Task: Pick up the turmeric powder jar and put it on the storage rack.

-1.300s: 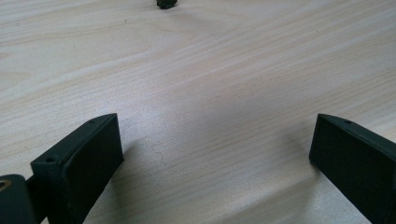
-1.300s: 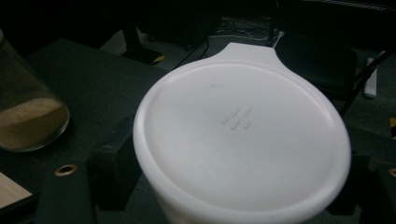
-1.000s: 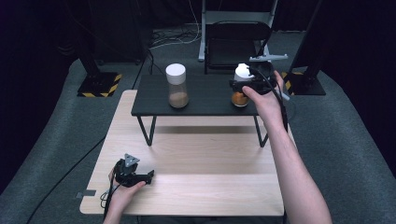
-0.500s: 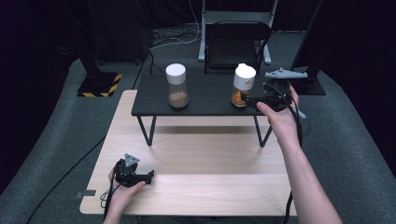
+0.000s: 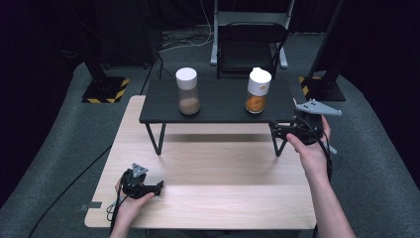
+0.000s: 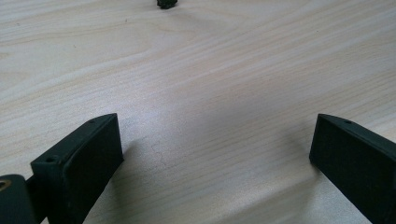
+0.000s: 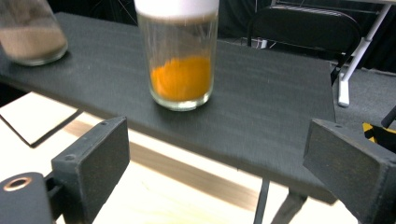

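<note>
High view: the right gripper (image 5: 275,132) is sitting empty, jaws just opening, at the orange jar's (image 5: 257,91) five o'clock; the left gripper (image 5: 157,187) is resting wide, empty. Jar placed, nothing obviously left.

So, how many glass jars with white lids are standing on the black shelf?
2. The glass jar with brown powder stands on the left part of the black raised shelf; the glass jar with orange powder stands on its right part.

Both forearms are bare, no sleeves; each hand carries a black gripper; the right gripper (image 5: 277,130) bears a grey three-cornered plate, the left gripper (image 5: 157,187) a smaller one; flat rectangular black jaws; a trailing black cable.
</note>
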`<move>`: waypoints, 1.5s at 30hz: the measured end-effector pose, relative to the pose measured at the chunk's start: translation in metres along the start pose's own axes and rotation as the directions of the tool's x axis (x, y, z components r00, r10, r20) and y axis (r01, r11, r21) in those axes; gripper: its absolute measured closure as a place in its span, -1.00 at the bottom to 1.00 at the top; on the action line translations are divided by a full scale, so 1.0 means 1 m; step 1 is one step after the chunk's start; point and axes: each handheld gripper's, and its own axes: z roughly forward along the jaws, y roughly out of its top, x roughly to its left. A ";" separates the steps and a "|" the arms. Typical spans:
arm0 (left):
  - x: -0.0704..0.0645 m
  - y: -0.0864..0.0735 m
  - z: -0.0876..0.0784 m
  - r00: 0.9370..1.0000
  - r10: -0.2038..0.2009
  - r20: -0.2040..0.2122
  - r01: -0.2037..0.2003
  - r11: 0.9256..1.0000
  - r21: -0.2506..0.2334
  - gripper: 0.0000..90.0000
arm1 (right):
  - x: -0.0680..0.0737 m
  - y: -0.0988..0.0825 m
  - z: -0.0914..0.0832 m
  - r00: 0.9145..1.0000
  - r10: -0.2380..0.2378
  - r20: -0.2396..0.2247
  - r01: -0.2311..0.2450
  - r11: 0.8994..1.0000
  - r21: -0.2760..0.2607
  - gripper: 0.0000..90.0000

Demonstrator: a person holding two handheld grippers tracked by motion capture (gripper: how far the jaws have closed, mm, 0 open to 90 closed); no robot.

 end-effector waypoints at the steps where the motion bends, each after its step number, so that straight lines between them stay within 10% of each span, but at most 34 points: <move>1: 0.000 0.000 0.000 1.000 0.000 0.000 0.000 1.000 0.000 -0.96 | -0.001 -0.005 -0.001 1.000 -0.003 -0.005 0.003 1.000 0.004 -0.86; 9: 0.000 0.000 0.000 1.000 -0.002 -0.001 0.002 1.000 0.000 -0.96 | -0.002 -0.049 -0.009 0.999 -0.029 -0.025 0.029 1.000 -0.004 -0.86; 21: 0.000 0.000 0.000 1.000 -0.001 -0.001 0.001 1.000 0.000 -0.96 | -0.007 -0.108 -0.007 0.998 0.062 -0.029 -0.062 0.998 -0.001 -0.86; 45: 0.000 0.000 0.000 1.000 -0.001 -0.001 0.001 1.000 0.001 -0.96 | -0.013 -0.181 0.014 0.991 0.129 0.029 -0.131 0.981 0.140 -0.86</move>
